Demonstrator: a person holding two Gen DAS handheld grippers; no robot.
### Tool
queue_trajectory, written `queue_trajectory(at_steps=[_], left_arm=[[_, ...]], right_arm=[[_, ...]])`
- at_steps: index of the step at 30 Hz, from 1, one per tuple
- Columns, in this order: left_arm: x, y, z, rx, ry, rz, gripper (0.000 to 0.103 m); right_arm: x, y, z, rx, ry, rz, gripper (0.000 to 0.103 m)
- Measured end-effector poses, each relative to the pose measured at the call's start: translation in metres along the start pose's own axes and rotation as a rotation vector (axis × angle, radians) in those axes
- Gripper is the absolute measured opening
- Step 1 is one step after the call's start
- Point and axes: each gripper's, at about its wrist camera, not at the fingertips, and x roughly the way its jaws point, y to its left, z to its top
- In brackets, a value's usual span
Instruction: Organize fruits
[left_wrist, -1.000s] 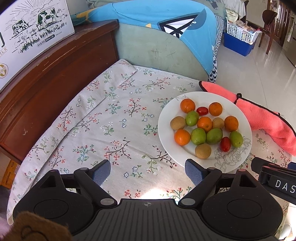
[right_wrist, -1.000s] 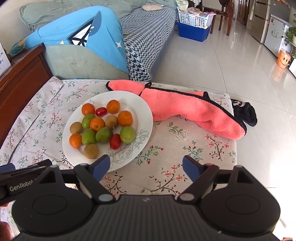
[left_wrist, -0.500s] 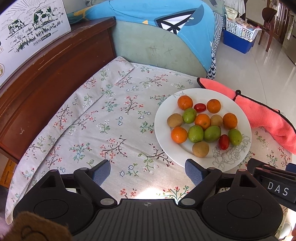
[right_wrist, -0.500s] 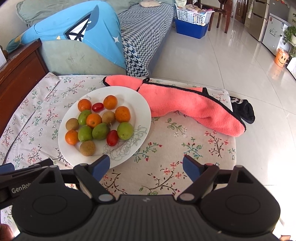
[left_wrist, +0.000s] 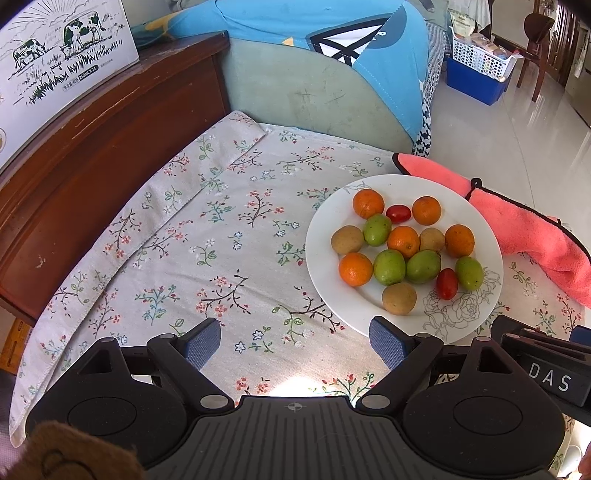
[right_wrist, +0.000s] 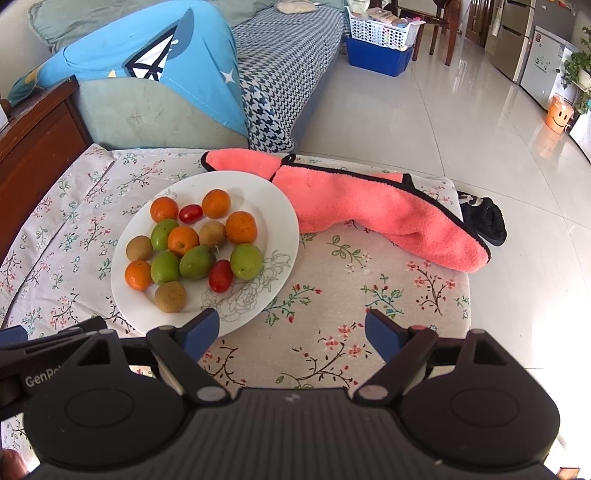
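Mixed fruit being kept on white plate (left_wrist: 325, 258), on floral cloth (left_wrist: 207, 236).
Left gripper (left_wrist: 295, 341) and right gripper (right_wrist: 291, 330) are being held spread, empty, short of the plate; sorted or unsorted cannot be settled.

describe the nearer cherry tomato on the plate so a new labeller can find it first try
Start at the white plate on the flowered cloth, next to the pink towel. Go to the fruit nearest the line-drawn rose on the plate's near side. The cherry tomato lies there beside a green fruit: small, oval, glossy red, and nearer the grippers than the other red one between two oranges.
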Motion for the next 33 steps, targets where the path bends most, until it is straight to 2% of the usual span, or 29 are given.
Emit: queue_trajectory(at_steps=[33], left_arm=[[0.0084,0.0041,-0.0007,-0.028,0.023,0.008,0.089]], right_arm=[[0.0079,0.0062,-0.0017,-0.005,0.004,-0.008,0.086]])
